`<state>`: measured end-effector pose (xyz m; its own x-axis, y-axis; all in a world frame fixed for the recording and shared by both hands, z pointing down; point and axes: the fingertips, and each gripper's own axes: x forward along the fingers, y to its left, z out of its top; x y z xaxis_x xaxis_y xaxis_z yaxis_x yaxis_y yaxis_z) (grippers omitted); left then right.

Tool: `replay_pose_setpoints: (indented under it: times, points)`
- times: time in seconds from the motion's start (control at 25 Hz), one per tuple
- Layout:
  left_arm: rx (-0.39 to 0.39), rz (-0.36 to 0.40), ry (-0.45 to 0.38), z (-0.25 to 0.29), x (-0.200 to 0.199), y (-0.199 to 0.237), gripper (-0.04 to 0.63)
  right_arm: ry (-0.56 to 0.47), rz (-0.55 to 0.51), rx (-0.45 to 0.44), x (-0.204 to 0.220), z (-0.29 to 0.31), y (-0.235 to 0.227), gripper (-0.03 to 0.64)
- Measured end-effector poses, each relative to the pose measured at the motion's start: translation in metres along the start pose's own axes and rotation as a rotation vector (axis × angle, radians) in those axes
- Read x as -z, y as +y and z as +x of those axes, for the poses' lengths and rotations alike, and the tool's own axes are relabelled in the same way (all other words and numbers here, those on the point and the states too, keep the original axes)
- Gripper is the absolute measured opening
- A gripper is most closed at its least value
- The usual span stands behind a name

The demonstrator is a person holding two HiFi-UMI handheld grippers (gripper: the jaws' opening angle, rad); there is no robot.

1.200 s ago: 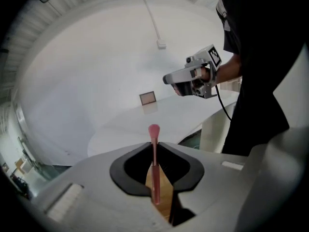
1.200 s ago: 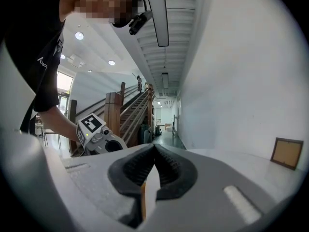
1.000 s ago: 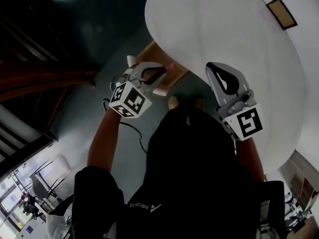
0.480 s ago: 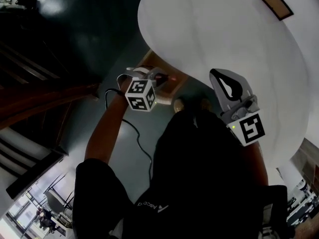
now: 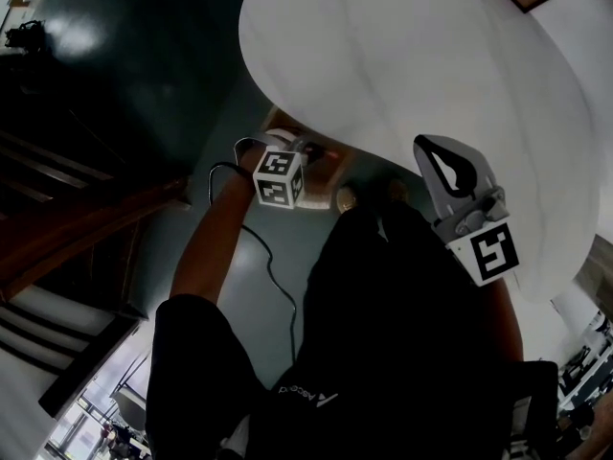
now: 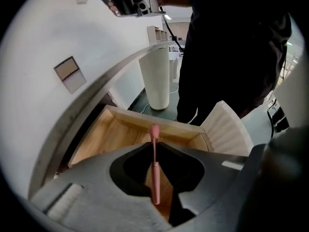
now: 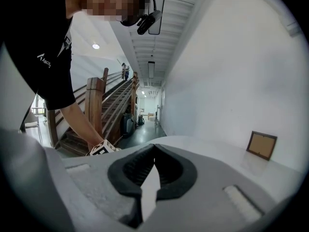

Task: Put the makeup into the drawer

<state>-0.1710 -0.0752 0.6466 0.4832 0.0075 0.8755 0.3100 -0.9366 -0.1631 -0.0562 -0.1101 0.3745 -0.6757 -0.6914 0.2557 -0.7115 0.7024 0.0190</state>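
While the left gripper (image 6: 154,146) clamps the pink makeup stick (image 6: 155,170) over the open drawer (image 6: 108,134), its rounded tip points straight ahead, lengthwise between the jaws; the head view barely shows it. Right gripper (image 7: 153,151) closed, empty.

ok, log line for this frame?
left tongs: shut on pink makeup stick | position: above open drawer, not released | right tongs: shut, empty, by white table
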Motion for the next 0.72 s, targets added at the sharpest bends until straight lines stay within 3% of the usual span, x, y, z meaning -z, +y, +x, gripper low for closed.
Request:
replay_pose_setpoints:
  times: [0.48,0.72]
  points:
    - [0.11,0.032,0.091,0.05,0.035,-0.006,0.055,0.034,-0.015,0.031,0.005,0.002,-0.001,0.003]
    - [0.157,0.116,0.128,0.07,0.032,-0.013,0.055,0.044,-0.006,0.029,0.009,0.0,-0.001,0.003]
